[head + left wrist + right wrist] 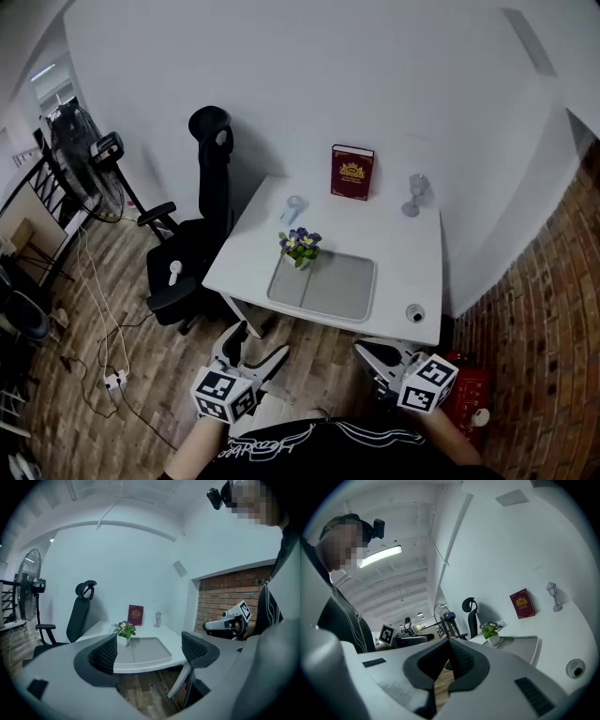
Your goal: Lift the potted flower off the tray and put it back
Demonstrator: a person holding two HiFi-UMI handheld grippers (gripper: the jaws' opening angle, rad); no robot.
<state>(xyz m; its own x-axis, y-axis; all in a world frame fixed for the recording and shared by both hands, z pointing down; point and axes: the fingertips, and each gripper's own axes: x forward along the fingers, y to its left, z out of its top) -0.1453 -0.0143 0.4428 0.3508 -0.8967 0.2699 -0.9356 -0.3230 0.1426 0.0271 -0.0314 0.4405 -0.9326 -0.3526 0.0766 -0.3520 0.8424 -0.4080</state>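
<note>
A small white pot of purple and yellow flowers (300,246) stands upright at the far left corner of a grey tray (342,289) on the white table; whether it stands inside the rim I cannot tell. Both grippers hang over the floor in front of the table, well short of the pot. My left gripper (260,343) is open and empty; in the left gripper view the flowers (124,631) and tray (149,649) show between its wide-apart jaws. My right gripper (372,354) is shut on nothing; its view has the flowers (491,630) far ahead.
A red book (352,172) leans on the wall at the table's back. A small glass lamp (413,194), a clear object (293,208) and a small round thing (414,313) also sit on the table. A black office chair (197,239) stands at its left, a brick wall at its right.
</note>
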